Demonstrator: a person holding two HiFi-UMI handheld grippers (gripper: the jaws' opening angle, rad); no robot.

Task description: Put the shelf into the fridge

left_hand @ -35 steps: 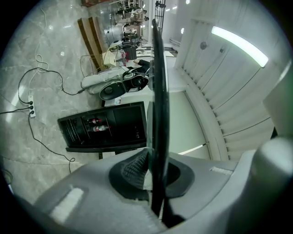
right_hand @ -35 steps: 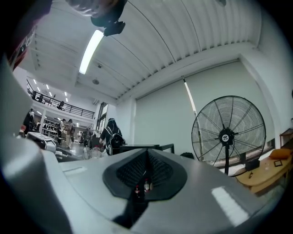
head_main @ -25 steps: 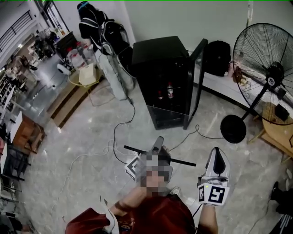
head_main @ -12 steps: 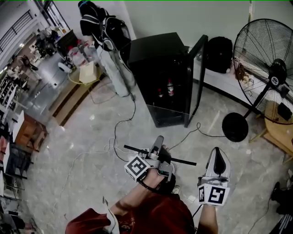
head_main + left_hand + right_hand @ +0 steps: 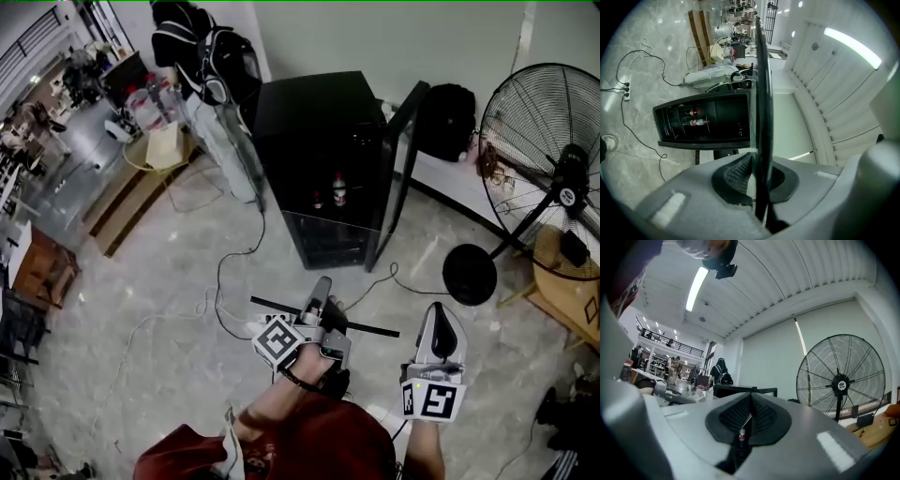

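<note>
Grey marbled flooring (image 5: 141, 309) is stretching out between the person and the black fridge (image 5: 314, 131). It is standing by the far wall with its door (image 5: 401, 159) swung out to the right and a couple of bottles (image 5: 339, 187) showing inside. Off to the right a pedestal fan (image 5: 553, 159) is standing, and cables (image 5: 220, 272) are trailing across the floor.

Down by the person's chest, the left gripper (image 5: 322, 295) is pinching the shelf (image 5: 370, 329) near its middle, jaws squeezed tight on the thin dark panel. Seen along the jaws, the shelf (image 5: 761, 117) is showing only its narrow edge, cutting across the fridge (image 5: 708, 122) beyond. The right gripper (image 5: 439, 319) is hanging just beside the shelf's right end without touching it, its jaws pressed together on nothing.

What matters now is how the shelf is lying against the opening. Its long axis is running left to right across the person's front, roughly parallel to the fridge's face. The open cavity is sitting straight ahead of the left gripper but well apart. I would say the left hand is doing the carrying forward, while the free right gripper is nearer the door side. The shelf's right end is looking like the one most likely to catch on that door.
</note>
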